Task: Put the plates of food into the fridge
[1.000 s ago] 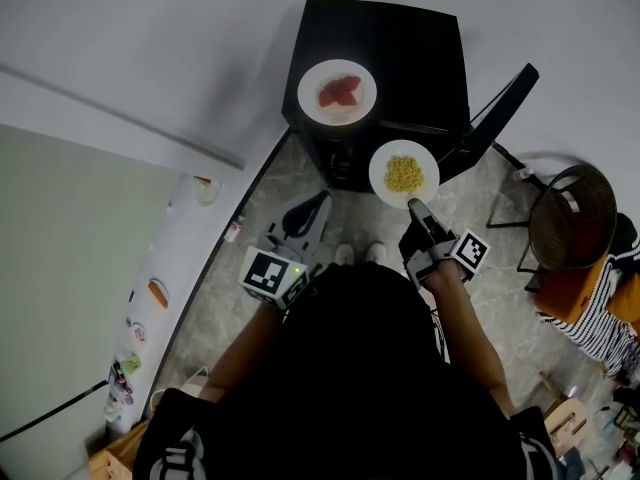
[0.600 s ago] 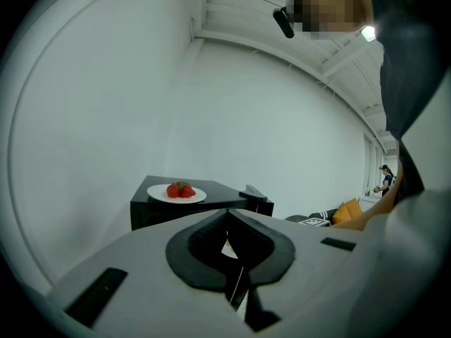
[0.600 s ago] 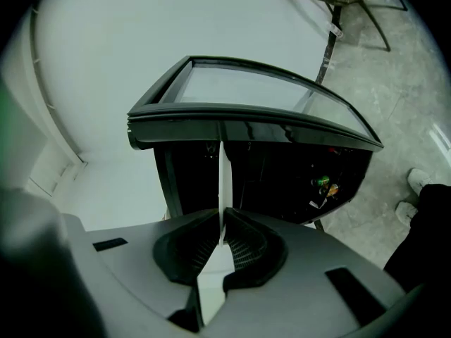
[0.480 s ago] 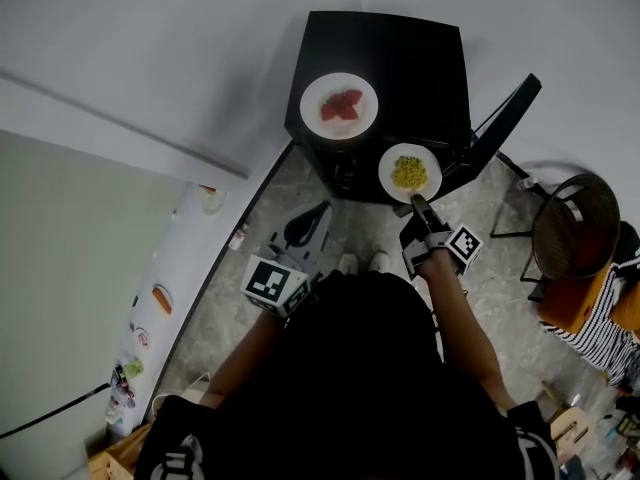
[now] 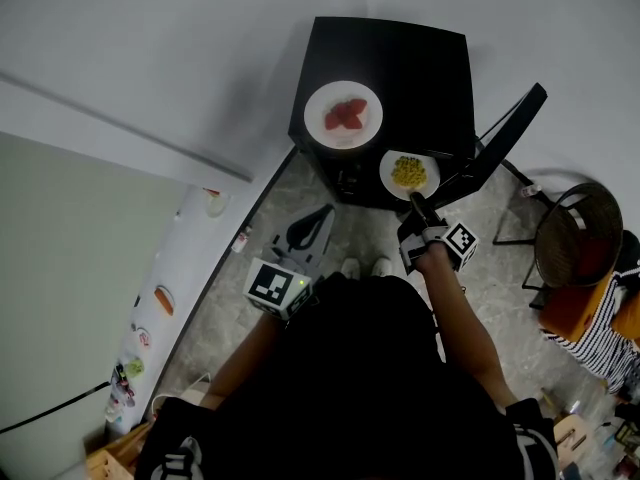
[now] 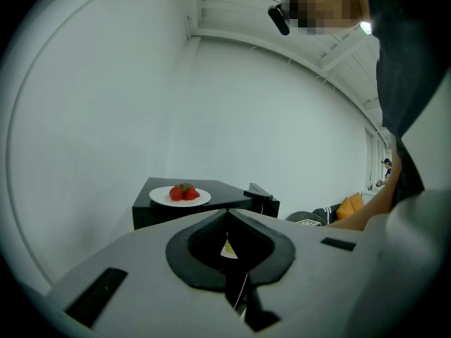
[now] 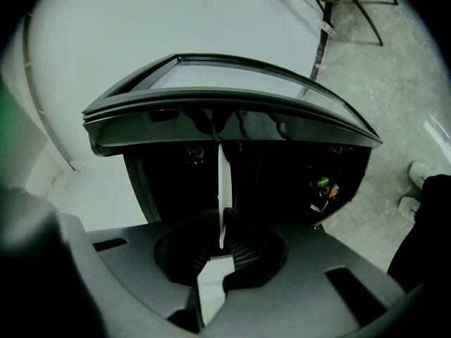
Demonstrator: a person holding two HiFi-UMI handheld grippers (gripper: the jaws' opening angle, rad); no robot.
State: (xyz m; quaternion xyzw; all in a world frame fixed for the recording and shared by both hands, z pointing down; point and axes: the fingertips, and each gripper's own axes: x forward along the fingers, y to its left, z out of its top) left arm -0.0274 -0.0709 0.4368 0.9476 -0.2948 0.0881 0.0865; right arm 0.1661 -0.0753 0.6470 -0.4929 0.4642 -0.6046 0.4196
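A black mini fridge [image 5: 400, 58] stands ahead with its door [image 5: 500, 138] swung open to the right. On its top rests a white plate of strawberries [image 5: 343, 115], which the left gripper view also shows [image 6: 180, 194]. My right gripper [image 5: 417, 204] is shut on the near rim of a white plate of yellow food [image 5: 409, 174], held level at the fridge's open front. In the right gripper view that plate [image 7: 223, 189] shows edge-on between the jaws [image 7: 220, 234], with the dark fridge interior [image 7: 268, 174] behind it. My left gripper [image 5: 318, 215] hangs low and left of the fridge, shut and holding nothing [image 6: 229, 248].
A round wicker chair [image 5: 572, 223] stands right of the open door, and a person in a striped top [image 5: 600, 318] sits beyond it. A tall white appliance with magnets [image 5: 160, 298] lines the left. Small items [image 7: 324, 185] sit inside the fridge at the right.
My right gripper has lowered the plate of yellow food and brought it closer to the fridge's open front. The left gripper has stayed put.
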